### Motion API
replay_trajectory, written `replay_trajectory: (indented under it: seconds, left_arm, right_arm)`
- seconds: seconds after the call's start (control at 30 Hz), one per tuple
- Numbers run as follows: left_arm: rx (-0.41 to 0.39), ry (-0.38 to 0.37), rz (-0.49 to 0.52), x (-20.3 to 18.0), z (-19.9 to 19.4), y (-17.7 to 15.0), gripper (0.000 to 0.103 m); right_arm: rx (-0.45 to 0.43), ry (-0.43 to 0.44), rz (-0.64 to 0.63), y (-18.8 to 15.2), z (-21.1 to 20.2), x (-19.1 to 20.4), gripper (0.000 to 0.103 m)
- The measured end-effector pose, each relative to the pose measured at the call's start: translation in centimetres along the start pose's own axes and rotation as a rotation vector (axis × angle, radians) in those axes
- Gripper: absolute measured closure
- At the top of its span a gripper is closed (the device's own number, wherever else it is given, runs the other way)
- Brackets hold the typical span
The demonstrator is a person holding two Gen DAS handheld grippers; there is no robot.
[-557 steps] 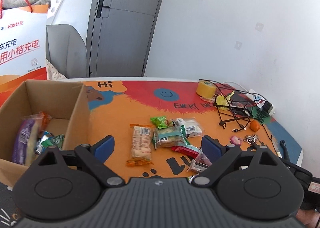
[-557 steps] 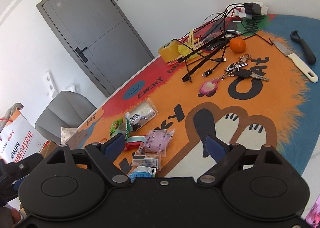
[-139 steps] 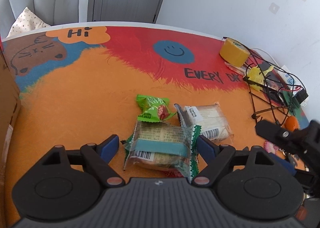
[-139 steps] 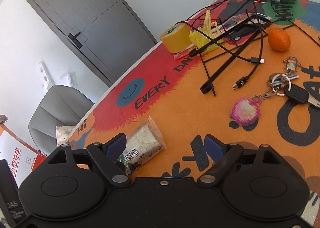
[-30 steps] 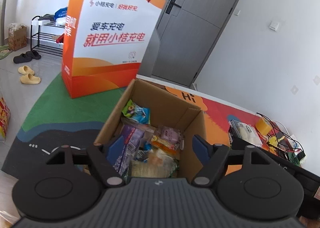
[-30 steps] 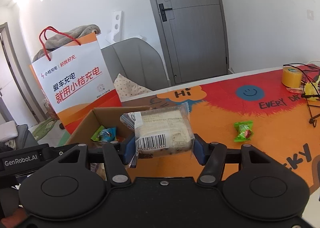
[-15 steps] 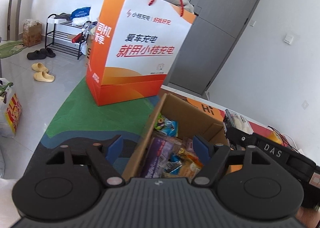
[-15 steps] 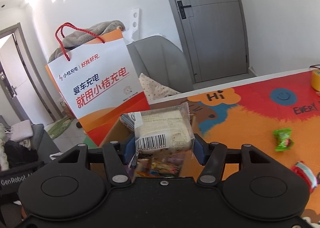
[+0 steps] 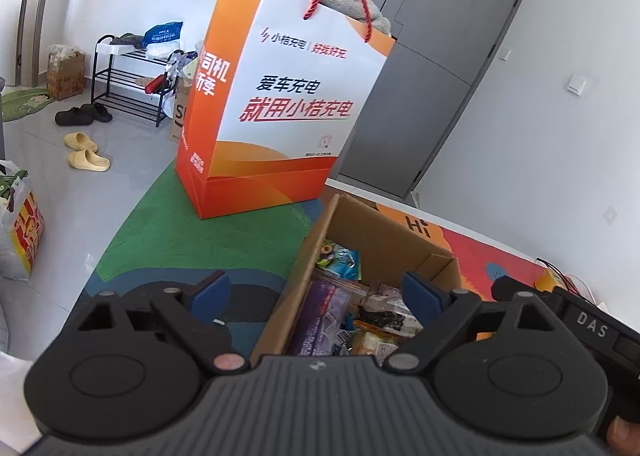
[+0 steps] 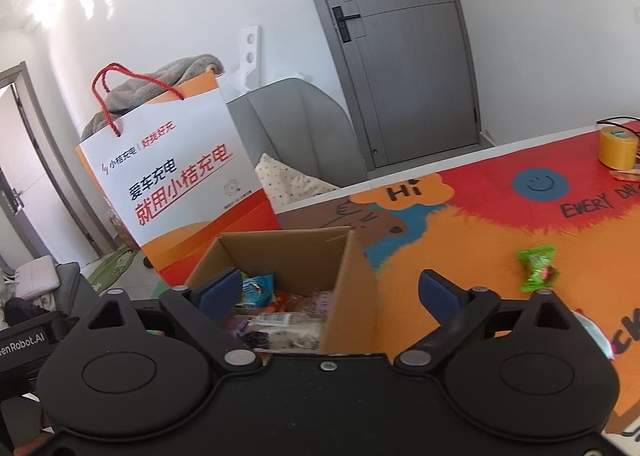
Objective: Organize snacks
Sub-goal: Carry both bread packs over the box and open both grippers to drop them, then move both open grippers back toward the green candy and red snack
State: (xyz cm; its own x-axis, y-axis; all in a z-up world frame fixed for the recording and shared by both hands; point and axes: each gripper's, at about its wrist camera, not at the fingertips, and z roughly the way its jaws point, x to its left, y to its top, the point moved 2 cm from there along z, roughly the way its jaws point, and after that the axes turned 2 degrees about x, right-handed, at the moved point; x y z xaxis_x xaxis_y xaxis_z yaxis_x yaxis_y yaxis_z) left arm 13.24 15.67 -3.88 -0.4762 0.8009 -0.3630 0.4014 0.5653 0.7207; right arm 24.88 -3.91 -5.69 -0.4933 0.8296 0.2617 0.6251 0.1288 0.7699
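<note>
The cardboard box (image 9: 380, 240) holds several snack packets. My left gripper (image 9: 316, 292) hovers over its left wall, jaws opening, nothing between the pads. My right gripper (image 10: 330, 292) hovers over the box (image 10: 352, 268) near its right wall, jaws also opening and empty. The clear bread packet with a barcode (image 10: 280, 324) lies inside the box below the right gripper. On the orange mat, a green candy (image 10: 538, 268) lies to the right of the box. A red-and-white snack (image 10: 592, 330) peeks out behind the right finger arm.
A tall orange-and-white paper bag (image 9: 288, 107) stands just behind the box, with a grey chair (image 10: 296, 135) beyond it. A yellow tape roll (image 10: 618, 145) sits at the mat's far right. The other gripper's body (image 9: 580, 330) is close on the right.
My right jaws have spread and let go of the bread packet, which now lies in the box. My left jaws have also widened, still with nothing in them.
</note>
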Motion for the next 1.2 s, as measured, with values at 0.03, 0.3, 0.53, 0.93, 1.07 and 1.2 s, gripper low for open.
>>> replay_trajectory:
  seconds: [0.03, 0.3, 0.53, 0.93, 1.07, 1.2]
  left_arm:
    - [0.0, -0.002, 0.001, -0.2, 0.0, -0.1, 0.007]
    - [0.0, -0.039, 0.033, -2.5, -0.6, -0.8, 0.004]
    - [0.004, -0.078, 0.075, -4.9, -1.1, -1.7, 0.004]
    - [0.032, -0.139, 0.167, -10.2, -1.1, -3.8, 0.004]
    - [0.044, -0.153, 0.196, -11.7, -0.8, -4.4, 0.004]
    - [0.057, -0.161, 0.219, -12.9, -0.3, -5.0, 0.004]
  right_arm:
    - [-0.003, -0.007, 0.006, 0.0, -0.4, -0.4, 0.001]
    - [-0.037, -0.059, 0.052, 0.1, -3.5, -3.6, 0.0]
    - [-0.057, -0.092, 0.089, -0.2, -5.9, -6.2, 0.0]
    - [-0.094, -0.157, 0.165, -0.9, -9.3, -11.3, 0.0]
    - [-0.08, -0.168, 0.171, -1.4, -9.6, -12.4, 0.0]
    - [-0.073, -0.178, 0.184, -2.0, -9.8, -13.7, 0.0]
